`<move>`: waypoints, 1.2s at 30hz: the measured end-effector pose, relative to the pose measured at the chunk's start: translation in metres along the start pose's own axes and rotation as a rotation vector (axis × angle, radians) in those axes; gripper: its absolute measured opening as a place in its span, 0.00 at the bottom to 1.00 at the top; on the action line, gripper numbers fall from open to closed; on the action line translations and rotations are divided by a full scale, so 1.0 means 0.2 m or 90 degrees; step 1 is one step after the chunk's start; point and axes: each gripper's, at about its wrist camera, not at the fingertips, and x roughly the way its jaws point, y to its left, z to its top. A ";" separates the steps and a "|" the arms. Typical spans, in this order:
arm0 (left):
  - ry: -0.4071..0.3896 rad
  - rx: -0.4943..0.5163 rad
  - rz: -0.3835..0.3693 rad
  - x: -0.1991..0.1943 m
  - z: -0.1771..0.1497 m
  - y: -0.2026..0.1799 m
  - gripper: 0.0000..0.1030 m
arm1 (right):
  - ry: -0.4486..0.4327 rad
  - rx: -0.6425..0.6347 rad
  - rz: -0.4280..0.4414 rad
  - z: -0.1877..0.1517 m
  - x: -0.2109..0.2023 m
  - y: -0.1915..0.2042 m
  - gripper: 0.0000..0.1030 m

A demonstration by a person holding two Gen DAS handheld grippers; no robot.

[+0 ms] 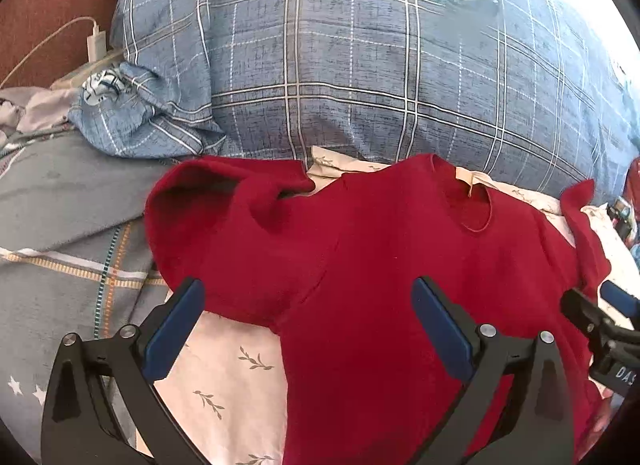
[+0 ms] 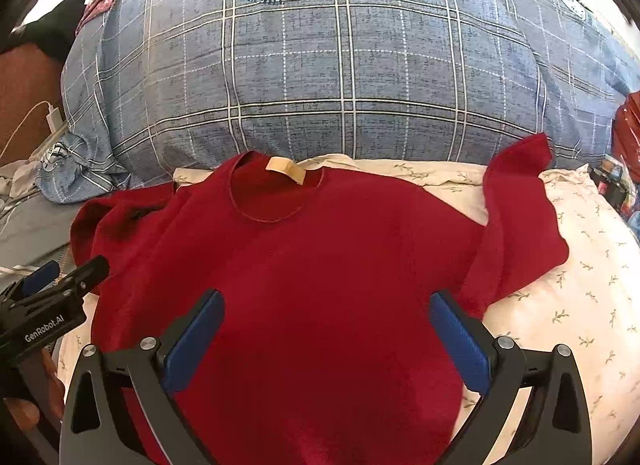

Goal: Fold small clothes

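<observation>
A small red sweater [image 1: 360, 257] lies spread face up on a white leaf-print sheet [image 1: 224, 377], neck hole with a tan label [image 2: 286, 169] toward the far side. Its left sleeve [image 1: 208, 201] is rumpled; its right sleeve [image 2: 516, 217] is folded upward. My left gripper [image 1: 308, 293] is open and empty, hovering over the sweater's left shoulder. My right gripper [image 2: 326, 305] is open and empty over the sweater's [image 2: 320, 285] chest. Each gripper shows at the edge of the other's view.
A big blue plaid pillow [image 1: 360, 65] lies right behind the sweater. A grey blanket [image 1: 60, 225] lies at the left, a white charger and cable [image 1: 96, 45] beyond it. Red and dark items [image 2: 624, 145] sit at the far right edge.
</observation>
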 end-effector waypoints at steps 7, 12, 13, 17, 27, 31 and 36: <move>0.000 -0.005 0.016 0.01 0.00 0.04 1.00 | -0.010 -0.018 0.014 0.01 0.00 0.08 0.99; 0.004 -0.009 0.023 0.03 0.01 0.06 1.00 | -0.004 -0.029 0.023 0.00 0.01 0.11 0.99; 0.004 -0.009 0.023 0.03 0.01 0.06 1.00 | -0.002 -0.030 0.023 0.00 0.02 0.11 0.99; 0.004 -0.010 0.024 0.03 0.01 0.06 1.00 | -0.002 -0.025 0.026 0.00 0.02 0.11 0.99; 0.004 -0.007 0.025 0.03 0.01 0.06 1.00 | 0.002 -0.025 0.017 0.00 0.03 0.12 0.99; 0.003 -0.006 0.026 0.03 0.01 0.06 1.00 | 0.008 -0.021 0.012 0.00 0.04 0.11 0.99; 0.003 -0.005 0.027 0.03 0.01 0.06 1.00 | 0.013 -0.026 0.012 -0.01 0.05 0.13 0.99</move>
